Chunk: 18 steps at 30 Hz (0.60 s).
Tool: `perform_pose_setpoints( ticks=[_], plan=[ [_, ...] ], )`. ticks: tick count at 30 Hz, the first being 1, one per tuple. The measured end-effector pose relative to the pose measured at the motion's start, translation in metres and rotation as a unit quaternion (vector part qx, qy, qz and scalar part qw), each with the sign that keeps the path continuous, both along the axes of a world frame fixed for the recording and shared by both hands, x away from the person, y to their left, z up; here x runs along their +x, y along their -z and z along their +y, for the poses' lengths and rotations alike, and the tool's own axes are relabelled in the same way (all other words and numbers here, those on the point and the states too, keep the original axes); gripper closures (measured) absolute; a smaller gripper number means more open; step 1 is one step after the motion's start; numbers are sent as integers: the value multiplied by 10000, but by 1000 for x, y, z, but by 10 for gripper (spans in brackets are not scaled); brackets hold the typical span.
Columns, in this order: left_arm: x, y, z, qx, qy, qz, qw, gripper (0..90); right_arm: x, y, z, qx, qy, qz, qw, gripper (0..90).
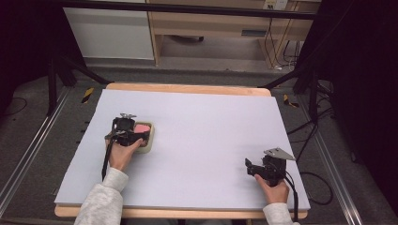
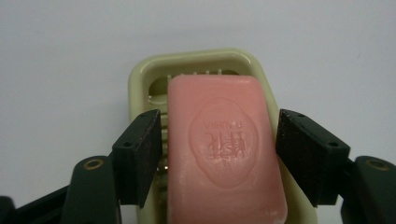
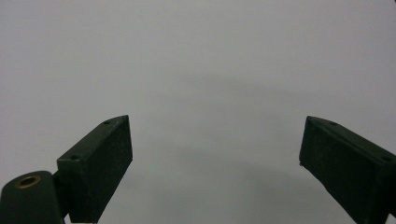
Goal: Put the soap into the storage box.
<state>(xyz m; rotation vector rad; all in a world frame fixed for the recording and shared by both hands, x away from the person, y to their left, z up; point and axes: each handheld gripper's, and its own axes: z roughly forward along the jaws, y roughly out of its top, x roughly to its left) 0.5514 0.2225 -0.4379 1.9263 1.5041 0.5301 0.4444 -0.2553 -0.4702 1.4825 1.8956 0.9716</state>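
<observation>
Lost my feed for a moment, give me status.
Left gripper open, jaws either side of pink soap in its dish. Right gripper open, empty, over bare table. Nothing in the way.

In the left gripper view I see the left gripper (image 2: 218,156) with its two black jaws spread apart, one on each side of a pink rectangular bar of soap (image 2: 224,144). A narrow gap shows between each jaw and the bar's long sides. The soap bears an embossed oval stamp and lies in a pale yellow-green plastic soap dish (image 2: 196,59) with rounded corners and ridges. The dish rests on a plain light grey table surface (image 2: 65,56).
</observation>
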Motion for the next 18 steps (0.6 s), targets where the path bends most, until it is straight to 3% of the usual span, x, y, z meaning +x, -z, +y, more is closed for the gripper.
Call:
perform_pose_setpoints(
  ticks=[4, 10, 18],
  plan=[
    [-8, -8, 9, -76, 35, -170, 9998, 273, 0, 0, 0, 0, 7, -4, 10000, 98],
    [-28, -13, 24, -345, 286, -407, 9982, 268, 0, 0, -1, 9, 30, 3, 10000, 98],
    [-58, -7, 44, -462, 554, -661, 9952, 265, 0, 0, -4, 29, 103, 20, 9999, 98]
  ],
)
